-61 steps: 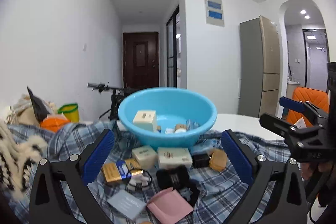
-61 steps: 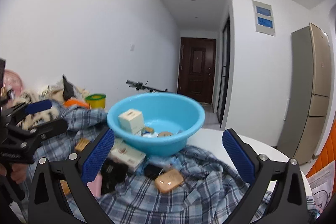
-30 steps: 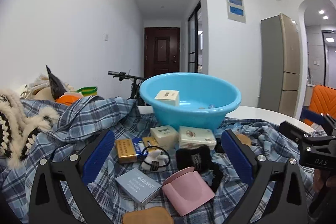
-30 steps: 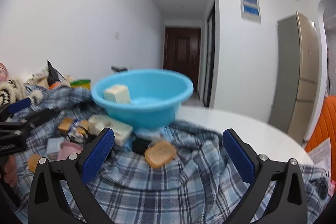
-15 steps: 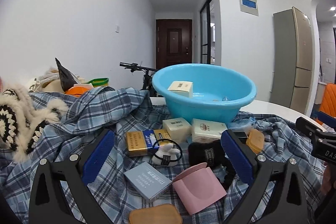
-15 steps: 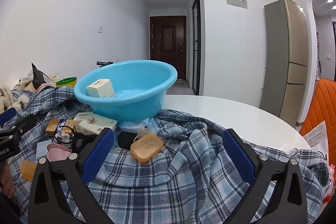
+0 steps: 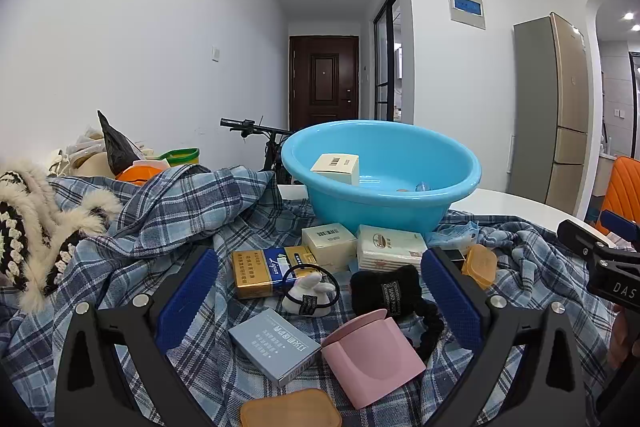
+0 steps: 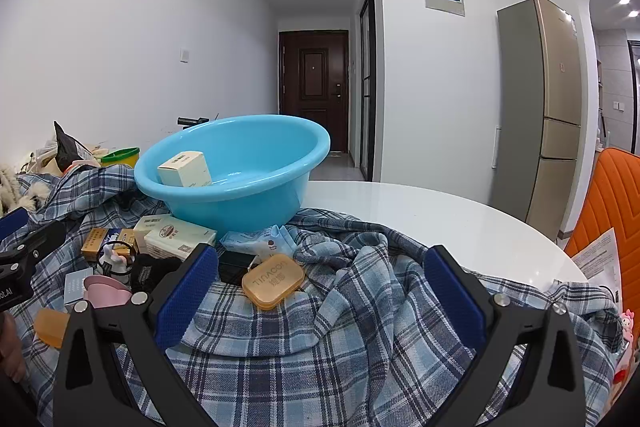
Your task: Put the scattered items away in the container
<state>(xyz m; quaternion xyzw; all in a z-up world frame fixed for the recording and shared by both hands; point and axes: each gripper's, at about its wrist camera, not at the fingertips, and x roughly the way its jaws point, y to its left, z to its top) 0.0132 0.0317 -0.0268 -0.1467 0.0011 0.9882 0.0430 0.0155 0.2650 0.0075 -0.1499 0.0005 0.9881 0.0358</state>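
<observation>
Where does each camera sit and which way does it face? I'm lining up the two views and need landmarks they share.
Left wrist: rides the left gripper, looking along its open fingers over scattered items on the plaid cloth toward the blue basin; the right gripper shows at the right edge.
Right wrist: rides the right gripper, fingers open, facing the basin from further right, over the orange case; the left gripper shows at the left edge.
Shared: basin, cream box inside it, cloth, hallway door.

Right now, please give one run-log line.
left claw: open | right claw: open | basin: holds one box | scattered items: remain outside
</observation>
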